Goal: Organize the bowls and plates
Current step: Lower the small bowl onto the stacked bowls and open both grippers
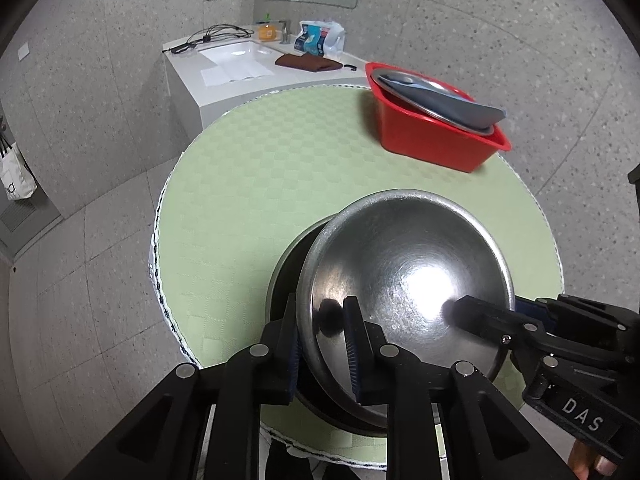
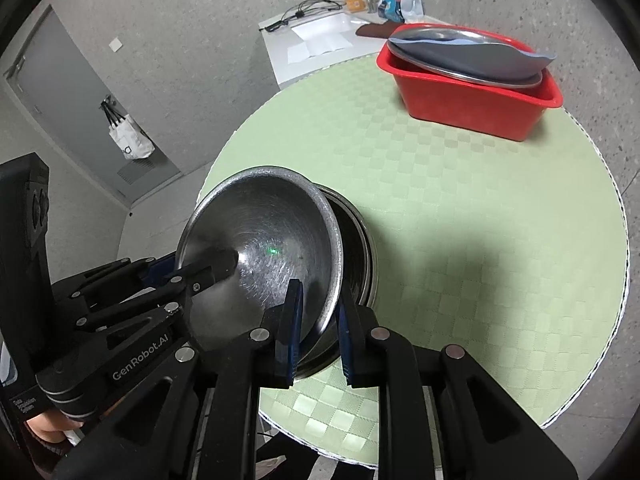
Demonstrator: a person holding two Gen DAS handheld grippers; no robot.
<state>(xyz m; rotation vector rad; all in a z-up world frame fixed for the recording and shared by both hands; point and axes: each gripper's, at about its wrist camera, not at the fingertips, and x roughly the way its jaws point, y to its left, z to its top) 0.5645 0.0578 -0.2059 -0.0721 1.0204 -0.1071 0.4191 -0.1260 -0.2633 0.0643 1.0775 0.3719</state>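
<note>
I am holding a steel bowl (image 1: 404,280) with both grippers, tilted so that its hollow faces me, above a darker bowl (image 1: 288,268) that is sitting on the green table (image 1: 248,184). My left gripper (image 1: 322,344) is pinching the bowl's near-left rim: one finger is lying inside the hollow and the other is sitting behind the rim, so the jaws are clamped on the metal. My right gripper (image 2: 318,320) is doing the same at the opposite edge, with its blue-padded fingers (image 2: 294,312) closed across the rim. From the left wrist view, the right gripper is coming in from the right with one black finger reaching into the hollow; from the right wrist view, the left gripper is entering from the left in the same way.

The darker bowl is showing only as a crescent beyond the tilted one; I cannot tell whether the two are touching. At the far right side of the table a red tub (image 1: 436,140) is standing, well apart from the bowls, with a steel plate (image 1: 436,94) lying slanted across its top. Beyond the table a white counter (image 1: 256,68) is carrying a brown cloth (image 1: 306,62).
</note>
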